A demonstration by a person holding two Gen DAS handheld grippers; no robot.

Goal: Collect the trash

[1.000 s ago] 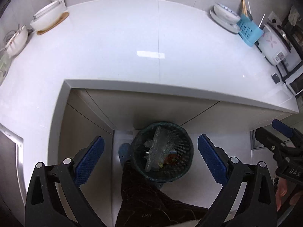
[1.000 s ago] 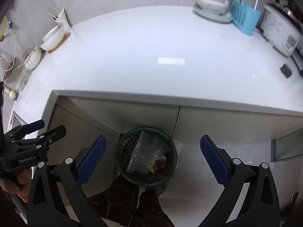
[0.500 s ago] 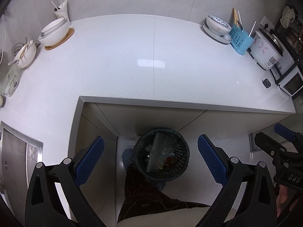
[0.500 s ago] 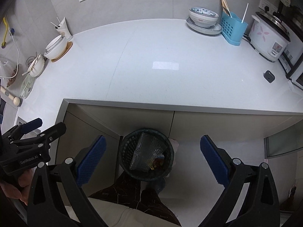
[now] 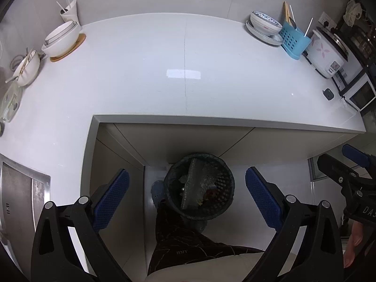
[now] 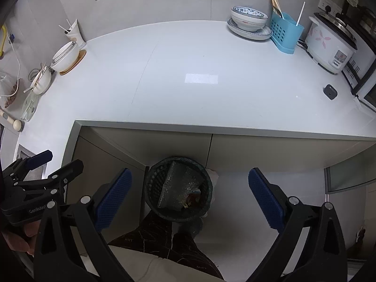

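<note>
A dark mesh waste basket [image 5: 199, 189] [image 6: 179, 189] stands on the floor below the counter's front edge, holding a crumpled clear plastic wrap [image 5: 191, 185] [image 6: 176, 188] and small coloured scraps. My left gripper [image 5: 186, 196] hangs high above it, open, with nothing between its blue pads. My right gripper [image 6: 190, 197] is also open and empty, above the same basket. Each gripper shows at the edge of the other's view, held by a hand.
The white L-shaped counter [image 5: 188, 70] carries stacked bowls on a wooden coaster [image 5: 62, 40] at the back left, and a bowl on plates [image 5: 264, 24], a blue utensil holder [image 5: 293, 42] and a rice cooker [image 5: 326, 54] at the back right. A person's dark trouser legs [image 5: 185, 242] stand by the basket.
Both grippers have risen and pulled back from the counter, so the basket looks smaller and more of the counter and wall shows. Both stay open and empty.
</note>
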